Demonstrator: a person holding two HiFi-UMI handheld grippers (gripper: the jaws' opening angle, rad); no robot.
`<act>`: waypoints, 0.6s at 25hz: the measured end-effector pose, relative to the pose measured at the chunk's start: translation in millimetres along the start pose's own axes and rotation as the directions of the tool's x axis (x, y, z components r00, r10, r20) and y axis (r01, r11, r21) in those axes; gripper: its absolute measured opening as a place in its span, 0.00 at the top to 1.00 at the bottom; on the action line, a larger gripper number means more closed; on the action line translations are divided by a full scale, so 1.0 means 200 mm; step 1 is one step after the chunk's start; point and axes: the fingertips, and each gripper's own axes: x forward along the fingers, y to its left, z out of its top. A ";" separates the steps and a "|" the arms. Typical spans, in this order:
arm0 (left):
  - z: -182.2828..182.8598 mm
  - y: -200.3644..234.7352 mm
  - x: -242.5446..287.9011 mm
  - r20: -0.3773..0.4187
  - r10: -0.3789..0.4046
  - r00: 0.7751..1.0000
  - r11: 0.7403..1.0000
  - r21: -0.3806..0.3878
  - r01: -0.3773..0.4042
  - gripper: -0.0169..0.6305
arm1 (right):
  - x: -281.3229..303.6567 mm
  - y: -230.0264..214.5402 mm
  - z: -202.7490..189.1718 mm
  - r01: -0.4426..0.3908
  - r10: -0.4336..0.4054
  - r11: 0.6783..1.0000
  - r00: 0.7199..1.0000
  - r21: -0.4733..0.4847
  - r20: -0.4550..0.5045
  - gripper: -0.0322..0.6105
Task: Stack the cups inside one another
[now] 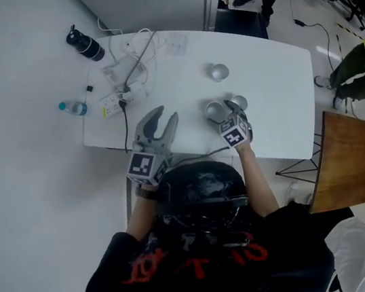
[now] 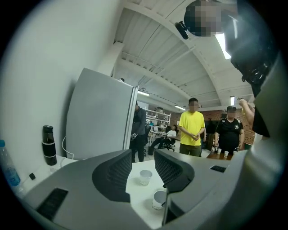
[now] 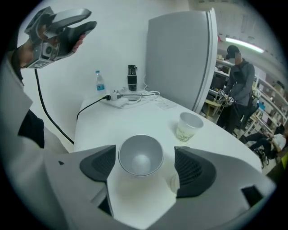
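Note:
Three white paper cups stand on the white table (image 1: pixel 277 92). One cup (image 1: pixel 219 71) stands alone further back; it also shows in the right gripper view (image 3: pixel 189 126) and the left gripper view (image 2: pixel 145 176). Two cups stand close together, one on the left (image 1: pixel 215 110) and one on the right (image 1: pixel 238 103). My right gripper (image 1: pixel 227 114) is down over this pair. Its jaws stand open around the left cup (image 3: pixel 140 155), with a gap on each side. The other cup (image 3: pixel 174 182) peeks out beside the right jaw. My left gripper (image 1: pixel 166 117) hovers open and empty to the left, with nothing between its jaws (image 2: pixel 143 173).
A black bottle (image 1: pixel 86 46), a water bottle (image 1: pixel 73 108) and a power strip with cables (image 1: pixel 120 100) lie at the table's back left. A grey partition (image 3: pixel 180 58) stands behind. A wooden table (image 1: pixel 350 163) and several people are to the right.

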 end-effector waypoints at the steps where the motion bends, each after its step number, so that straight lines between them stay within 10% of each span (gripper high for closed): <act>1: -0.01 0.02 -0.02 -0.006 0.011 1.000 1.000 -0.002 -0.011 0.72 | 0.01 0.01 -0.01 -0.007 0.007 1.000 1.000 0.012 -0.015 0.30; 15: 0.01 0.07 -0.10 0.020 0.049 0.999 0.999 -0.012 -0.049 0.72 | 0.09 0.03 -0.06 0.046 -0.037 0.990 0.997 0.131 -0.066 0.34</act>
